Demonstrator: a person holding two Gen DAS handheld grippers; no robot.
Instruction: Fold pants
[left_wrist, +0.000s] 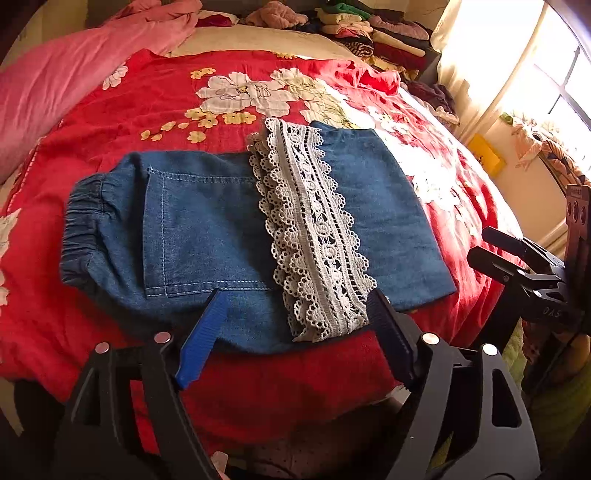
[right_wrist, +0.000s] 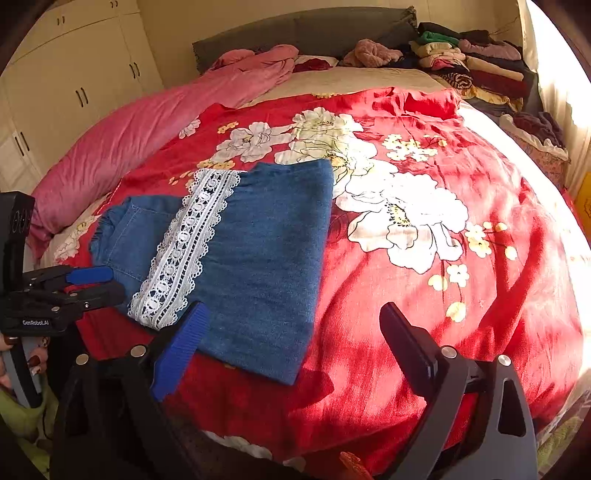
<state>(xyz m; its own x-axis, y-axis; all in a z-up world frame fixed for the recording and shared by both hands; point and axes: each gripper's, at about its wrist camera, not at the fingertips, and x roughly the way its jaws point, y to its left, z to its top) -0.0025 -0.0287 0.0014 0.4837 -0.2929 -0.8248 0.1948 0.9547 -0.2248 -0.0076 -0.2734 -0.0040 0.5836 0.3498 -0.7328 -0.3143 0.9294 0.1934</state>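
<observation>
Left gripper (left_wrist: 295, 325) is wide open and holds nothing; the folded denim pants (left_wrist: 207, 229) lie flat on the red floral bedspread (left_wrist: 147, 107) just ahead of its tips, lace trim (left_wrist: 314, 229) crossing them toward its right finger. Right gripper (right_wrist: 295, 332) is also spread wide and empty, pants (right_wrist: 258, 258) ahead and left of it, near edge just beyond its blue finger (right_wrist: 181, 350).

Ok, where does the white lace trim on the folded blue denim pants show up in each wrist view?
Left wrist: white lace trim runs down the centre, over the folded blue denim pants.
Right wrist: lace trim lies left of centre, on the pants' left part.
Shared landmark: red floral bedspread.
</observation>
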